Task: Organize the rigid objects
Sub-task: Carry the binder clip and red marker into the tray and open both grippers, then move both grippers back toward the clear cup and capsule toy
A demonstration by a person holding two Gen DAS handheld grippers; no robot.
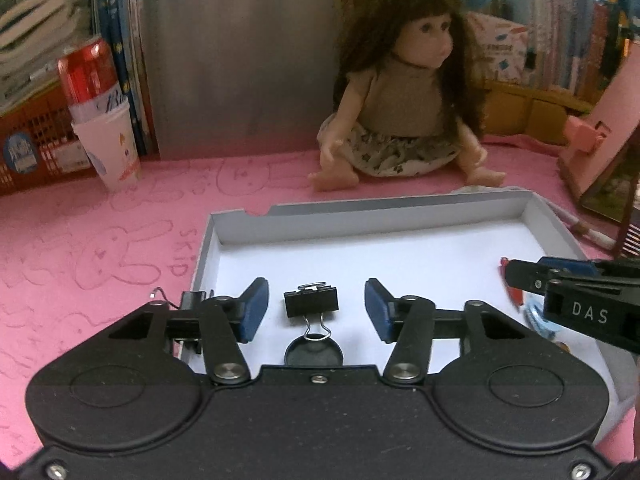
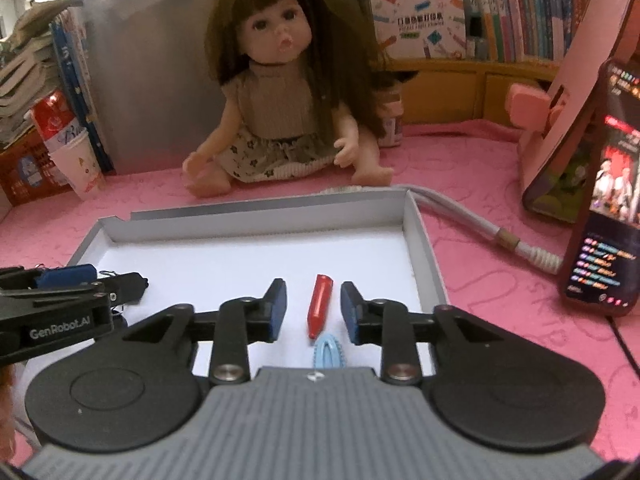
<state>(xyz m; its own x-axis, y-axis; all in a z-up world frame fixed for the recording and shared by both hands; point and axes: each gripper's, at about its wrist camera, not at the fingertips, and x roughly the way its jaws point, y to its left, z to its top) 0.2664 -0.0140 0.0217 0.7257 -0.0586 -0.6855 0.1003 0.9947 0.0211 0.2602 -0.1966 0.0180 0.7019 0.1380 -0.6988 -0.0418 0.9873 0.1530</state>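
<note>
I had the binder clip, red crayon and blue hair clip lying in the tray; both the left gripper and right gripper stood apart, holding nothing.

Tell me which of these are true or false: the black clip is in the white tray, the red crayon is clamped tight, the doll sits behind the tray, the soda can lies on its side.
1. The black binder clip lies in the white tray. True.
2. The right tool clamps the red crayon. False: its pads stand apart on either side, not touching it.
3. The doll sits behind the tray. True.
4. The soda can lies on its side. False: it stands in a paper cup.
5. The left tool is open around the clip. True.
</note>
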